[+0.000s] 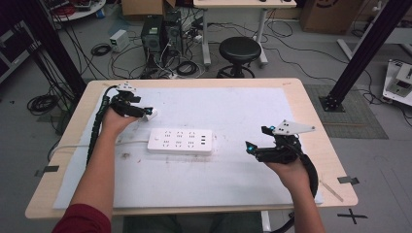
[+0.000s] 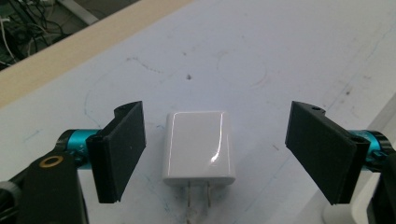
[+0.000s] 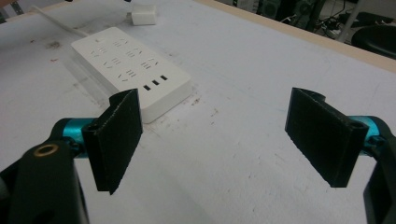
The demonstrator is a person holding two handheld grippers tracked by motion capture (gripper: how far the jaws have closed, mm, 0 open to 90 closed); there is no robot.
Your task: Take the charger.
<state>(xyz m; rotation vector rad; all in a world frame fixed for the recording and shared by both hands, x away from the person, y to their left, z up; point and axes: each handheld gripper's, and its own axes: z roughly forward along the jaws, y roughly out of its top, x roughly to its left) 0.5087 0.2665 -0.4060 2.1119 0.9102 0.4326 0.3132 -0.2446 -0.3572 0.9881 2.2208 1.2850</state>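
A small white charger plug point(image 2: 200, 147) lies flat on the white mat point(image 1: 233, 174), its two metal prongs pointing back at my left gripper's camera. My left gripper point(image 2: 215, 140) is open, one black jaw on either side of the plug and neither touching it. In the high view this left gripper point(image 1: 145, 112) sits at the mat's far left with the plug point(image 1: 152, 114) at its tips. A white power strip point(image 1: 180, 141) lies mid-table. My right gripper point(image 1: 252, 148) hovers open to the strip's right with nothing between its jaws. The right gripper view has the strip point(image 3: 130, 70) and the plug point(image 3: 143, 16) ahead.
The strip's white cord point(image 1: 68, 145) runs off the left table edge. Beyond the wooden table's far edge are a black stool point(image 1: 239, 51), computer towers point(image 1: 160, 31) and cables on the floor. Black frame posts point(image 1: 362, 53) stand at the right.
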